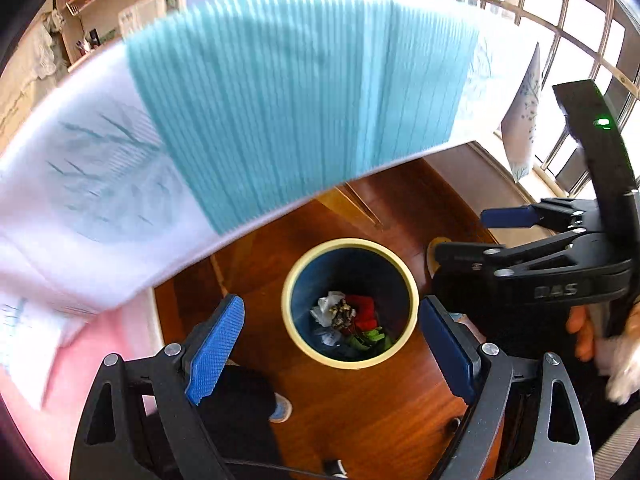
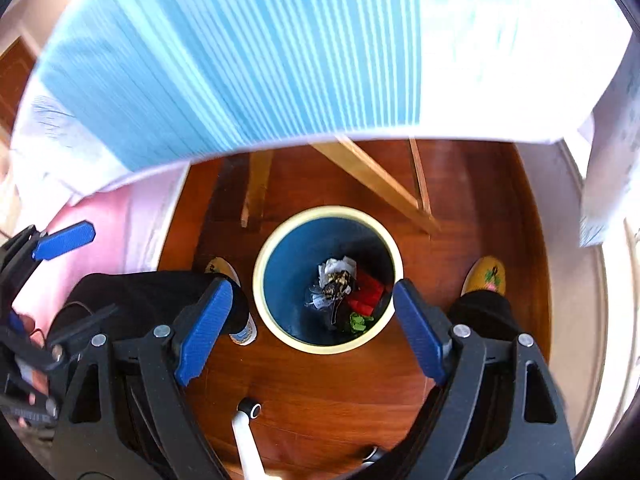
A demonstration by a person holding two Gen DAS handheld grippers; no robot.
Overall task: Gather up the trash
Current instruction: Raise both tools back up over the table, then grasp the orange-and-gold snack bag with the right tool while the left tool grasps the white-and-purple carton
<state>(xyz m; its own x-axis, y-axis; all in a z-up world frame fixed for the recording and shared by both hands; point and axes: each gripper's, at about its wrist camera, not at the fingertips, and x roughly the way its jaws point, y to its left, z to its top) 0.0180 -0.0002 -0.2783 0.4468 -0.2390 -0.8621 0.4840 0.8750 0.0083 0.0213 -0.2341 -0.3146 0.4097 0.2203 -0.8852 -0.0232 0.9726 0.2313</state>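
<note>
A round bin with a blue inside and a cream rim (image 1: 286, 300) (image 2: 258, 276) stands on the wooden floor below both grippers. At its bottom lies trash (image 1: 344, 316) (image 2: 340, 288): crumpled white paper, red pieces and green scraps. My left gripper (image 1: 332, 352) hangs above the bin, open, with nothing between its blue pads. My right gripper (image 2: 312, 330) is open and empty too, with the bin showing between its fingers. In the left wrist view the right gripper (image 1: 460, 234) is at the right, held by a hand. One left-gripper pad (image 2: 64, 236) shows at the left edge.
A table with a teal-striped and white cloth (image 1: 280, 100) (image 2: 240, 52) overhangs the top of both views, blurred. Wooden table legs (image 2: 380, 180) stand behind the bin. The person's dark trouser legs and yellow slippers (image 2: 486, 276) flank the bin. A white tube-like object (image 2: 248, 440) lies near the bottom.
</note>
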